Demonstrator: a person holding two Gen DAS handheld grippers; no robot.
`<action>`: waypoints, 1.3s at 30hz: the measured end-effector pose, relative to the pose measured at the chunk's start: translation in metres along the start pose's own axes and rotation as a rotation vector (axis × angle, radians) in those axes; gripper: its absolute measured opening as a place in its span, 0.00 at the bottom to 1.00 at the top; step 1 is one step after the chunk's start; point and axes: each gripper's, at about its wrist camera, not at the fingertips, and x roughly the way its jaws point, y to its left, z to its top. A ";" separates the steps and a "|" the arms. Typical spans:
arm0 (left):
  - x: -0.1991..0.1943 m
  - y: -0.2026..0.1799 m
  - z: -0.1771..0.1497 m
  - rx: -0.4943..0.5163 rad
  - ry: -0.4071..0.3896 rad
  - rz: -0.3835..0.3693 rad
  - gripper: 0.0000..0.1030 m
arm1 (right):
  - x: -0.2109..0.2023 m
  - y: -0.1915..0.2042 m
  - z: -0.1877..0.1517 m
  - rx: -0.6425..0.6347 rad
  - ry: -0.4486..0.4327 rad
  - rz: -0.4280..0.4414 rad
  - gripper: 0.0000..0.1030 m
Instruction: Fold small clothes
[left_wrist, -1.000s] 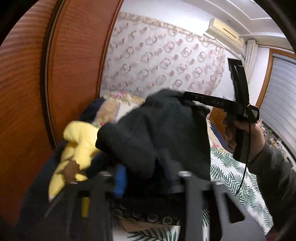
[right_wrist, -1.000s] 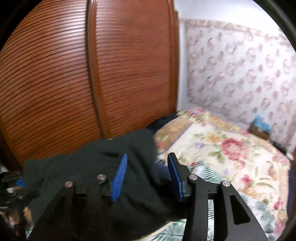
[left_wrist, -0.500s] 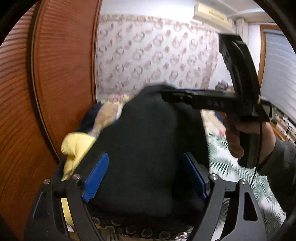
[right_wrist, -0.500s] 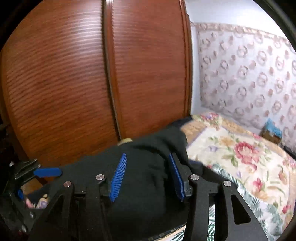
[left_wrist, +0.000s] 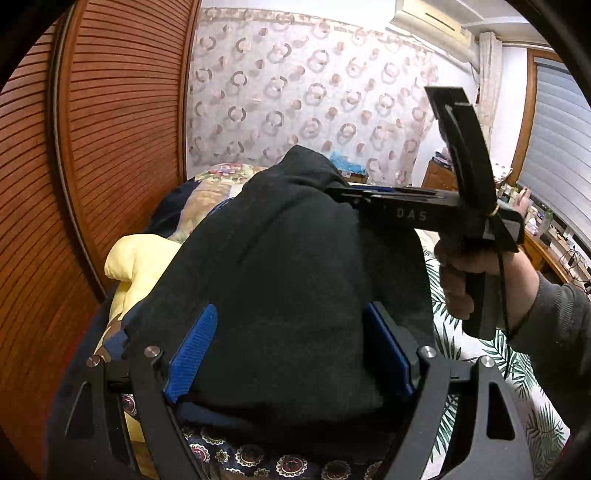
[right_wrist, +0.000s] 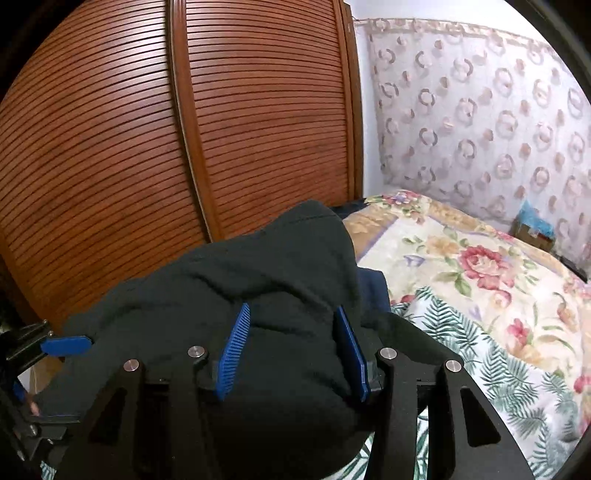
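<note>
- Since half a second ago, the left gripper (left_wrist: 288, 354) shows much the same wide spread of its blue pads, while a second ago its frame was blurred and the dark garment (left_wrist: 295, 280) sat bunched higher in its view; the garment now drapes lower and fills the gap between the pads.
- Over the same second the right gripper (right_wrist: 291, 354) has kept a middling gap, and the cloth has climbed from its 9 o'clock side to cover the whole space between its fingers.
- Left gripper state: jaws spread wide, garment bulging between and over them; whether the pads press the cloth I cannot tell.
- Right gripper state: jaws partly apart with folds of the garment (right_wrist: 266, 280) lying between them; a firm grip cannot be told.
- From the left wrist view, the right gripper (left_wrist: 343, 192) reaches in from 3 o'clock, its tips buried in the garment's upper edge at about 1 o'clock, held by the person's right hand (left_wrist: 469, 280).
- From the right wrist view, one blue pad of the left gripper (right_wrist: 66, 345) pokes out at 9 o'clock against the garment's edge.
- Counted: one dark garment, two grippers, one yellow cloth (left_wrist: 136, 266) at 9 o'clock, one floral bedspread (right_wrist: 472, 266) at 3 o'clock, one slatted wooden wardrobe (right_wrist: 184, 140) behind.
</note>
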 end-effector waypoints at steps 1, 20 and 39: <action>0.000 -0.001 0.001 0.006 0.000 0.005 0.80 | -0.004 0.002 0.002 0.011 0.001 -0.004 0.48; -0.066 -0.034 0.008 0.081 -0.146 0.036 1.00 | -0.209 0.094 -0.071 0.043 -0.136 -0.089 0.48; -0.115 -0.137 -0.007 0.170 -0.182 -0.078 1.00 | -0.394 0.171 -0.160 0.145 -0.220 -0.346 0.78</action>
